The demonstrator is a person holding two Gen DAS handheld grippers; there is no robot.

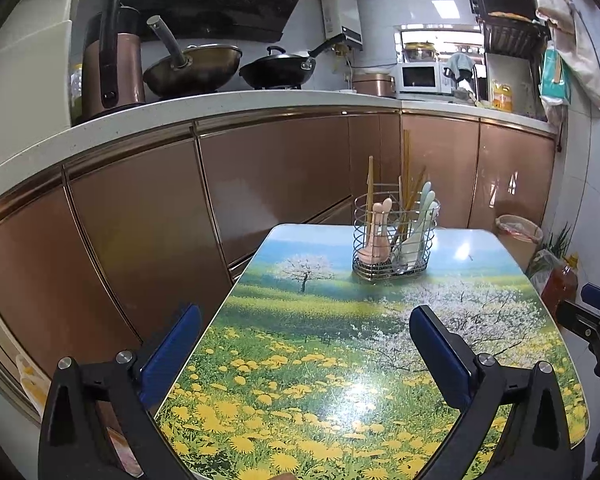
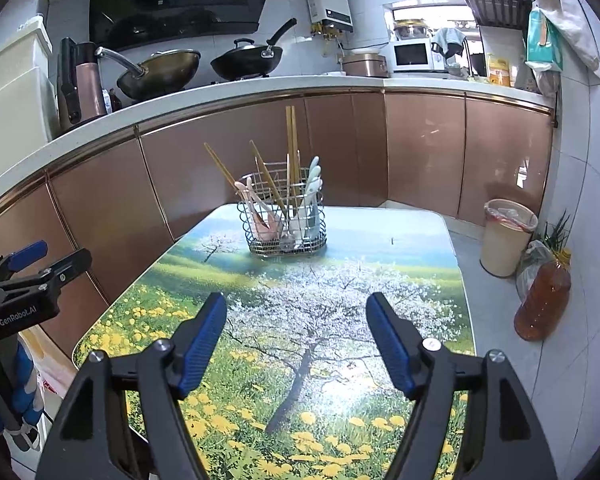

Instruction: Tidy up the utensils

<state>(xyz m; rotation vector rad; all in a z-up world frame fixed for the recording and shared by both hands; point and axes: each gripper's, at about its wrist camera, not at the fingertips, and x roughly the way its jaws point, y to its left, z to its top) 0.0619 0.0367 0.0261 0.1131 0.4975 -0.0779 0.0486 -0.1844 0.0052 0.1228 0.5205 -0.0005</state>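
A wire utensil basket [image 1: 396, 236] is standing at the far end of a glossy table [image 1: 300, 340] printed with blossoming trees and yellow flowers, holding wooden chopsticks [image 2: 292, 148], pink spoons [image 1: 374, 236] on one side and pale spoons [image 1: 418, 228] on the other. The left gripper [image 1: 306, 316] and right gripper [image 2: 296, 304] are hovering over the near end, blue ribbed pads spread wide, gripping nothing.

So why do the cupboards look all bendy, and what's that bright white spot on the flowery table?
Left wrist view: the fisheye lens curves the cupboards, and the spot on the table is glare from a light. Right wrist view: same bending, glare nearer the table's front.
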